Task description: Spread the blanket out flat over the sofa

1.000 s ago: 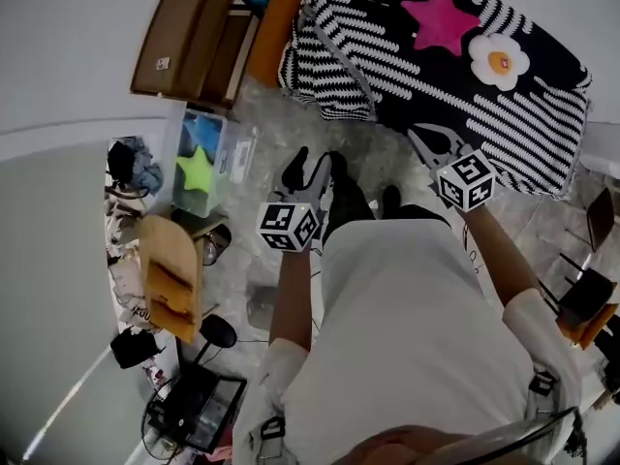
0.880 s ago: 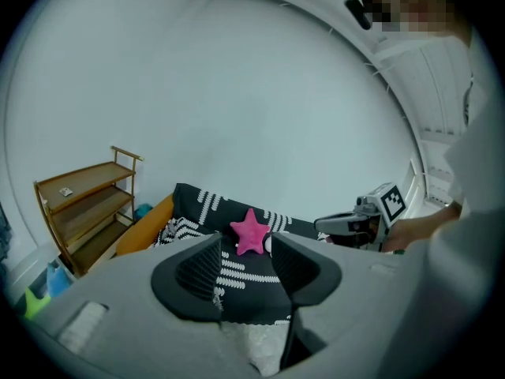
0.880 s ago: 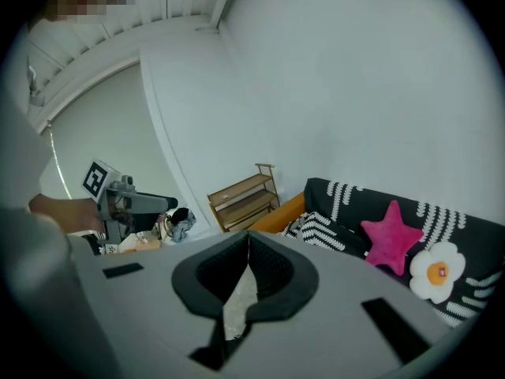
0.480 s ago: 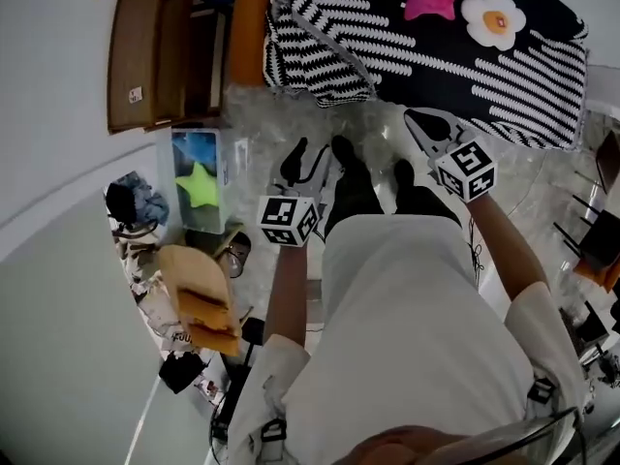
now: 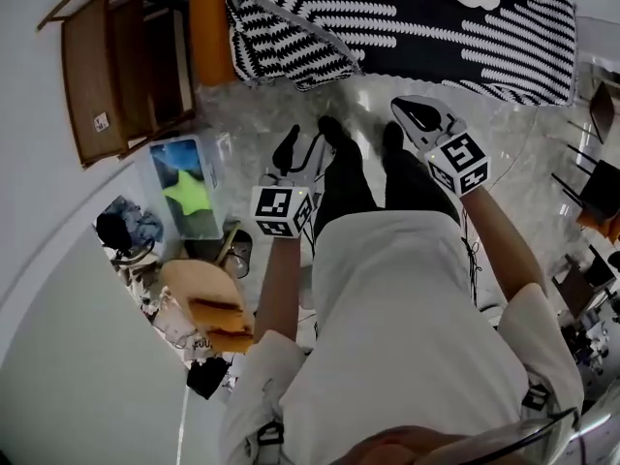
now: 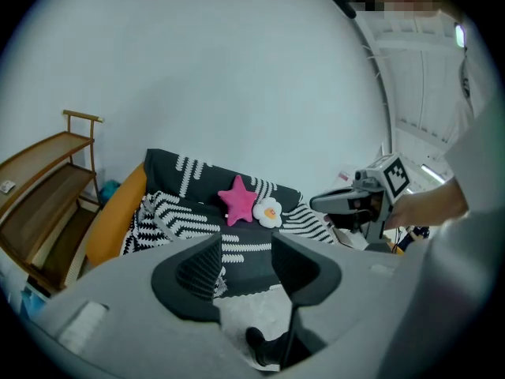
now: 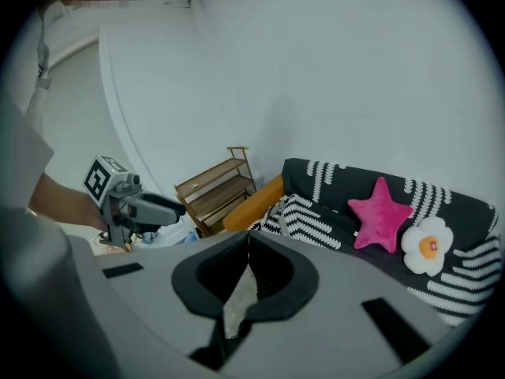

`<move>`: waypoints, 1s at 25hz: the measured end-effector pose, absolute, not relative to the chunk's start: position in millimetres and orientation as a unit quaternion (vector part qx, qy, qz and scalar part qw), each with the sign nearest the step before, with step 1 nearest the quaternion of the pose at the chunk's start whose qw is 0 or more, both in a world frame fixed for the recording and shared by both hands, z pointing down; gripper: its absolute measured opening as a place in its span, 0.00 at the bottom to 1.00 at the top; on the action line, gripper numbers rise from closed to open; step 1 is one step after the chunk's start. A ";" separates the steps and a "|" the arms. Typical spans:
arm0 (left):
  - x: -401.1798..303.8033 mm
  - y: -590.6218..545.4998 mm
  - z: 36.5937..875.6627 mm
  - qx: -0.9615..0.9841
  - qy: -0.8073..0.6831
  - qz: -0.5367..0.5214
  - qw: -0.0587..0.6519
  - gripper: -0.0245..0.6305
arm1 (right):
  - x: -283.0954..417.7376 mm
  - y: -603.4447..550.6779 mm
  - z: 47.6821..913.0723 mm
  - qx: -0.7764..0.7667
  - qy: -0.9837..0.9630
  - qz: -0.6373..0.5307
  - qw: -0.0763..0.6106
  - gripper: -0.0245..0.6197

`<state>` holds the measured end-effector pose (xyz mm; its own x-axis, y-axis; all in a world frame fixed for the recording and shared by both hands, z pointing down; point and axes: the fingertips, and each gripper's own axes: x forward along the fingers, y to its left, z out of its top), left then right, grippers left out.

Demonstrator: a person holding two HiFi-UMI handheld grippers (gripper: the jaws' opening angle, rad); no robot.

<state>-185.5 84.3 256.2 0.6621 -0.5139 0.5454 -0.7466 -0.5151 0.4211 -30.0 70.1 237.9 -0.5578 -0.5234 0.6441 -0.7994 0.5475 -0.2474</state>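
two grippers (image 5: 303,149) (image 5: 408,111) outstretched toward sofa (image 5: 210,22)

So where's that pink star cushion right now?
The pink star cushion sits on the sofa against its backrest, right beside the white flower cushion, near the middle of the left gripper view.

black-and-white striped blanket (image 5: 417,27), bunched at one end, over orange-armed sofa (image 5: 209,27)

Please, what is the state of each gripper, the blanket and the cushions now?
Left gripper: open, empty.
Right gripper: shut, empty.
Black-and-white striped blanket: over the sofa, bunched at one end.
Pink star cushion: propped upright on the blanket.
White flower cushion: beside the star.
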 end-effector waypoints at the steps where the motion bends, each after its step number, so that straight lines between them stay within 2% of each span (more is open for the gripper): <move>1: -183.1 83.8 262.9 0.851 -0.367 0.181 0.328 0.33 | -28.8 70.5 243.3 0.395 -0.838 0.272 0.259 0.05; 25: -97.9 52.4 457.1 0.803 -0.411 0.208 0.380 0.33 | 47.3 47.8 420.0 0.351 -0.827 0.323 0.296 0.05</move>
